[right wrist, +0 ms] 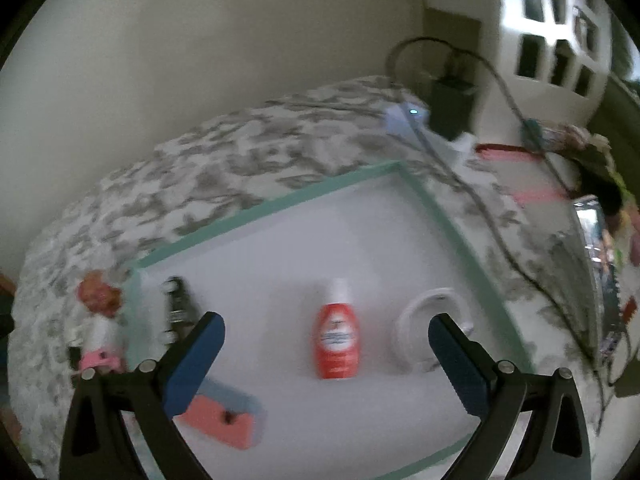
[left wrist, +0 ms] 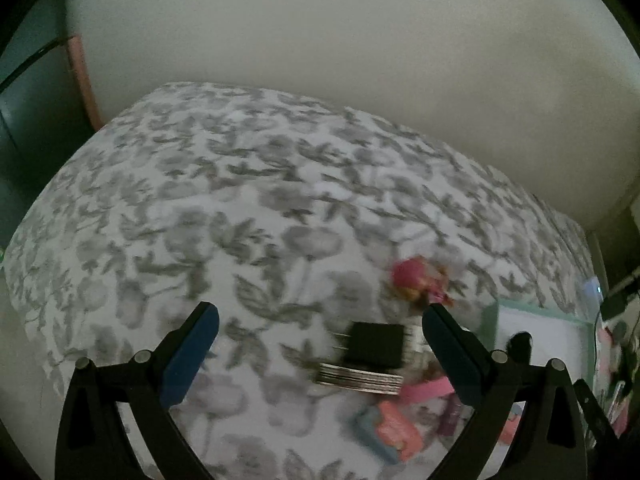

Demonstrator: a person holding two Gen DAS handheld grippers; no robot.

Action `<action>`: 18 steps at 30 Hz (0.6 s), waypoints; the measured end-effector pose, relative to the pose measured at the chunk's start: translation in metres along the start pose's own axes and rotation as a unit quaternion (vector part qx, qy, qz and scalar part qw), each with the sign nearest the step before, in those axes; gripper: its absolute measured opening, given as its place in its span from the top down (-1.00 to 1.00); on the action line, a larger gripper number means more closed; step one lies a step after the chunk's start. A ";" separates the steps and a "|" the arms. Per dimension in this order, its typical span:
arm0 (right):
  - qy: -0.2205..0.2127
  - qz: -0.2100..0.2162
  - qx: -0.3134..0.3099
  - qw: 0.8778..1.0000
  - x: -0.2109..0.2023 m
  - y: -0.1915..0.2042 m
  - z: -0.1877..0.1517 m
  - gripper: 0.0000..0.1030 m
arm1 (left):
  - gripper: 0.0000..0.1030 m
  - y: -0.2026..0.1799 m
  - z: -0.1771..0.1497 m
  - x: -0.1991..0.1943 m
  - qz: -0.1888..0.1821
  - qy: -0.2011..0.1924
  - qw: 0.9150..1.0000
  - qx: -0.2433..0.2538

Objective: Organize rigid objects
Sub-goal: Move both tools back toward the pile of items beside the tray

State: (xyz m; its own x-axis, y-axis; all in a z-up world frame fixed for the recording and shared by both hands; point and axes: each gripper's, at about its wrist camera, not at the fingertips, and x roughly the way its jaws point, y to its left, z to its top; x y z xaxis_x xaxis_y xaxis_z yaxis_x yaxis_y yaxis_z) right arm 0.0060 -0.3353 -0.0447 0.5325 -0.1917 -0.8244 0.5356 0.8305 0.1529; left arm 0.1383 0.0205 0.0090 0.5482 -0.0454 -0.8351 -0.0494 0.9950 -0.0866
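My left gripper (left wrist: 320, 316) hangs open over the flowered bedspread (left wrist: 224, 208), nothing between its blue pads. Below it lie a black charger (left wrist: 376, 345) on a stack of cards (left wrist: 360, 380), a pink-haired doll (left wrist: 420, 280), and a pink and blue box (left wrist: 388, 428). My right gripper (right wrist: 326, 324) is open above a white tray with a green rim (right wrist: 280, 204). On the tray lie a red bottle (right wrist: 337, 340), a white round object (right wrist: 424, 320), a dark small toy (right wrist: 178, 308) and a pink and blue box (right wrist: 224, 416). A doll (right wrist: 100, 320) lies just left of the tray.
A black cable (right wrist: 500, 216) runs across the bed right of the tray, past a white device with a lit dot (right wrist: 408, 118). Clutter (right wrist: 600, 216) fills the right edge. The wall (left wrist: 360, 40) stands behind the bed. The tray's corner (left wrist: 536, 320) shows at the right in the left wrist view.
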 end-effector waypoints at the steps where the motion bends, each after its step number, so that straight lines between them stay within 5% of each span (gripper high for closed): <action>1: 0.000 0.007 -0.005 1.000 -0.001 0.006 -0.001 -1.00 | -0.97 0.008 0.002 -0.002 0.003 -0.003 1.000 -0.006; 12: 0.025 0.098 -0.112 0.989 -0.009 0.117 -0.027 -1.00 | -0.97 0.068 0.001 0.004 0.030 0.022 0.998 -0.045; 18: 0.048 0.106 -0.149 0.982 0.000 0.154 -0.045 -1.00 | -0.97 0.065 -0.007 0.022 0.030 0.063 0.998 -0.008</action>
State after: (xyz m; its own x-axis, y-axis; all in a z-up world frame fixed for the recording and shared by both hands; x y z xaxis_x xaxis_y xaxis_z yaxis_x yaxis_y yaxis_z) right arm 0.0590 -0.1838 -0.0456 0.5399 0.0404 -0.8408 0.1956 0.9655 0.1719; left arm 0.1409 0.0835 -0.0190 0.4349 0.0020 -0.9005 -0.0934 0.9947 -0.0429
